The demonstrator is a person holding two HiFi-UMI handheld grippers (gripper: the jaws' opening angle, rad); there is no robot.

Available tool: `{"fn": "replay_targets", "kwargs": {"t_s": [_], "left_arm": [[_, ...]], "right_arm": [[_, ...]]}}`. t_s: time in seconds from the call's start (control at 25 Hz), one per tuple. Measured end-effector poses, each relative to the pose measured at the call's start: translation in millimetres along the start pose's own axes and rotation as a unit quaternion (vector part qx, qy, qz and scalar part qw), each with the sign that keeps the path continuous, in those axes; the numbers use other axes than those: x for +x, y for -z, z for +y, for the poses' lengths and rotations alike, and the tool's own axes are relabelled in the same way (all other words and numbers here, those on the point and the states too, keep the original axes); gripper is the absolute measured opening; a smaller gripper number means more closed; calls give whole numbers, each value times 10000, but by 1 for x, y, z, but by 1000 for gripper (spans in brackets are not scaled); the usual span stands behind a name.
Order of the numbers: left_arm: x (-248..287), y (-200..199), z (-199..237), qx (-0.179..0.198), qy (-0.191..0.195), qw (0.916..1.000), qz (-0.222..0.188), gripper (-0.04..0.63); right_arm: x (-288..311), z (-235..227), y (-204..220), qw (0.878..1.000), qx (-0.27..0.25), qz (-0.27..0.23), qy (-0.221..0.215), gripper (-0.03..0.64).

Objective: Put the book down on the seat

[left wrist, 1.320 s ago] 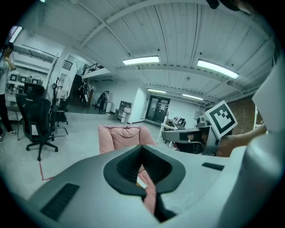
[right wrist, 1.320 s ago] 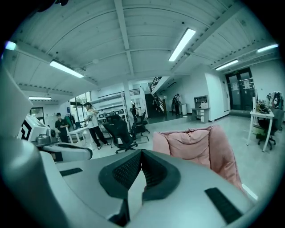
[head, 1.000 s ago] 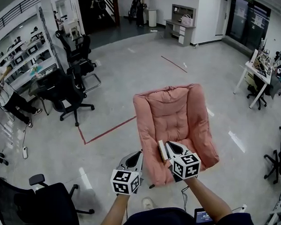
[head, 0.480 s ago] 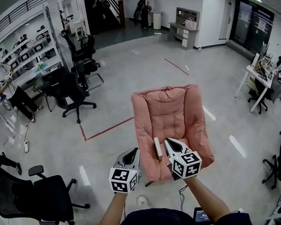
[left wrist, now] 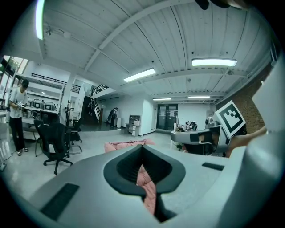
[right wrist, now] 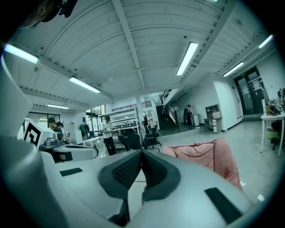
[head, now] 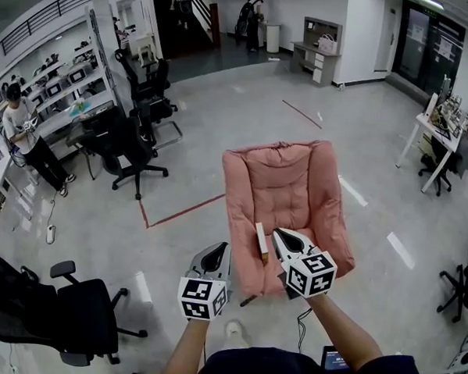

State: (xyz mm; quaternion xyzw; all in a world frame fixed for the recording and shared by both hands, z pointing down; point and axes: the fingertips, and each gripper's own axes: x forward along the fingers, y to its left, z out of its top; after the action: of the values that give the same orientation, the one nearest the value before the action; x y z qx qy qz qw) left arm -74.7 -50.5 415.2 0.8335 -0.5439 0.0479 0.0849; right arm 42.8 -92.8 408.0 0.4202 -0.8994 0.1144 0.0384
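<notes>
A pink padded armchair (head: 284,194) stands on the grey floor straight ahead, its seat bare. A thin cream book (head: 260,241) stands on edge over the seat's front left corner. My right gripper (head: 278,235) is shut on it, and a pale strip shows between the closed pads in the right gripper view (right wrist: 141,153). My left gripper (head: 218,250) hovers just left of the chair's front corner, shut and holding nothing. In the left gripper view (left wrist: 142,148) the pink chair (left wrist: 128,144) shows past its closed tips.
Black office chairs stand at the left (head: 130,146) and near left (head: 67,314). A person (head: 22,128) stands by shelving at the far left. Red tape (head: 182,212) runs across the floor left of the armchair. Desks (head: 437,115) line the right side.
Both grippers have drifted slightly left and toward the chair, with the book still in the right one. The person at the far left has come further into view.
</notes>
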Motion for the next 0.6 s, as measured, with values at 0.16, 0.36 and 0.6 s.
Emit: {"fn": "replay_targets", "kwargs": {"t_s": [0.16, 0.36, 0.6], "left_arm": [[-11, 2, -17, -34, -40, 10000, -12, 5], [-23, 6, -35, -16, -87, 10000, -9, 5], [-33, 7, -53, -5, -112, 9999, -23, 5]], "right_arm": [[-19, 5, -1, 9999, -55, -46, -106, 20], [-37, 9, 0, 9997, -113, -80, -199, 20], [-56, 12, 2, 9995, -162, -80, -245, 20]]}}
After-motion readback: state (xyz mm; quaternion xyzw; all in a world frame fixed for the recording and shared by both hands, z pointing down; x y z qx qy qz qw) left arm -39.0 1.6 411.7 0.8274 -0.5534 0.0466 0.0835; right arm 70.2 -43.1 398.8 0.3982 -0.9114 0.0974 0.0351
